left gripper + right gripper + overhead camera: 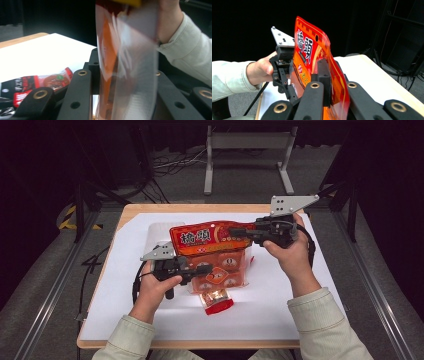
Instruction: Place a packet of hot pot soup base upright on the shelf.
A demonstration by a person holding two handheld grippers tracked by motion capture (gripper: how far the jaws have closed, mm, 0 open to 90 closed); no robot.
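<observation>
A big red and orange snack bag with Chinese characters hangs above the white table cover, held upright between both grippers. My left gripper is shut on the bag's lower left part; in the left gripper view the bag's clear side runs between the black jaws. My right gripper is shut on the bag's upper right edge, and in the right gripper view the printed face rises from between the jaws. A small red packet lies on the table under the bag, also seen as the small red packet.
A white sheet covers the wooden table. A flat white object lies behind the bag at the left. A grey metal stand and cables sit on the floor beyond the table. The other hand with its gripper is left of the bag.
</observation>
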